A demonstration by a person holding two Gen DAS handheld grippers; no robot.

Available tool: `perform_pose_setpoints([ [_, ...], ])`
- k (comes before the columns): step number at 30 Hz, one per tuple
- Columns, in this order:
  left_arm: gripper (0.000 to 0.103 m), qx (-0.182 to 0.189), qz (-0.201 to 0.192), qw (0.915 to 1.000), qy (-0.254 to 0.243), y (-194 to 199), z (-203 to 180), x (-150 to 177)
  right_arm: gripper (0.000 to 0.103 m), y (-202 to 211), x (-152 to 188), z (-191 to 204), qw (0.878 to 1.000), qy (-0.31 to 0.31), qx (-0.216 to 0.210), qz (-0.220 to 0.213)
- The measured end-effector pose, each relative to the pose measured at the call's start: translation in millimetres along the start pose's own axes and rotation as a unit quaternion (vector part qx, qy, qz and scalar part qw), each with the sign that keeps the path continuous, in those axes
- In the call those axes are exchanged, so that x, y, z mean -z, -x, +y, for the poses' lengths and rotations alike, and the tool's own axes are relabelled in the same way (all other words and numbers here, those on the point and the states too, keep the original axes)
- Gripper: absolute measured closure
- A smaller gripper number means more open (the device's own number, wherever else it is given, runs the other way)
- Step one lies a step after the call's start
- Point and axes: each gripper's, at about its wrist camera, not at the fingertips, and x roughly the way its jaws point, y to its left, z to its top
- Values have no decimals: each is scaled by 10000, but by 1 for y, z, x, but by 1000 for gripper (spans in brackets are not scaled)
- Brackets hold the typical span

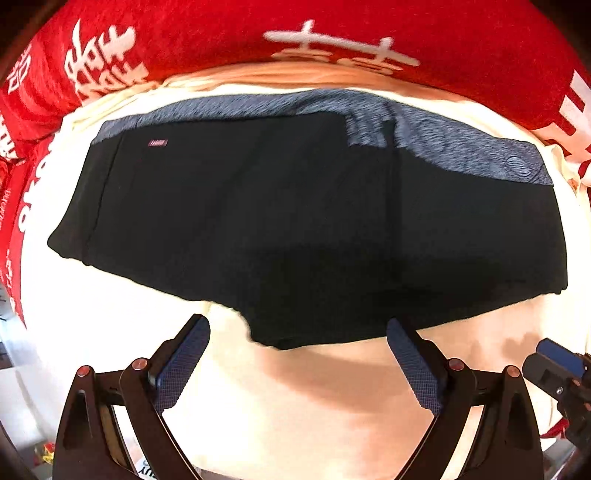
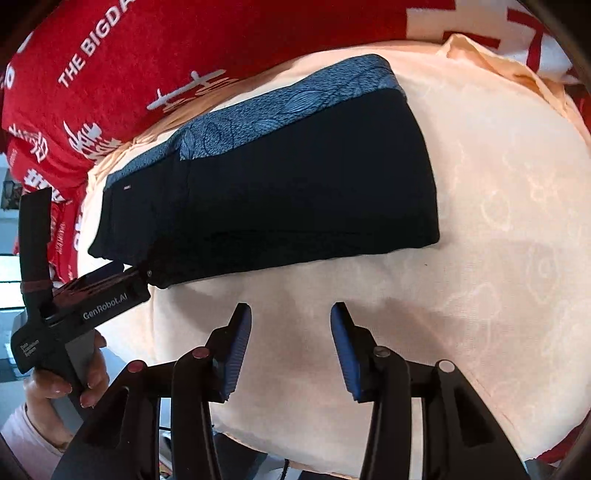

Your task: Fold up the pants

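Black shorts with a blue-grey patterned waistband (image 1: 295, 206) lie flat on a cream cloth (image 1: 295, 398); the waistband is on the far side. They also show in the right wrist view (image 2: 280, 192). My left gripper (image 1: 297, 328) is open, its fingertips just short of the near hem at the crotch. In the right wrist view the left gripper (image 2: 144, 273) reaches the shorts' near left corner. My right gripper (image 2: 291, 314) is open and empty over the cream cloth (image 2: 480, 258), a little short of the near hem. Its tip shows in the left wrist view (image 1: 554, 358) at the right edge.
A red blanket with white characters (image 1: 369, 33) lies behind and to the left of the cream cloth; it shows in the right wrist view (image 2: 129, 55) too. A hand (image 2: 66, 384) holds the left gripper's handle. The cloth's near edge drops off below the grippers.
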Motion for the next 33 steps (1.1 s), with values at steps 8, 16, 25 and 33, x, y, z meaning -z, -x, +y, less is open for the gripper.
perform_pose_setpoints([
  [8,6,110,-27,9999,73,3,79,4,54,-23,3,72,9998,70,184,33],
  [16,6,-126,-101,9985,524,0,163,3,54,-57,-6,159,9985,431,212,249],
  [25,6,19,-8,9922,1247,-8,212,7,40,-79,-20,216,9923,1060,374,525],
  [33,6,64,29,9885,1511,-17,228,6,23,-87,-27,240,9840,1580,653,503],
])
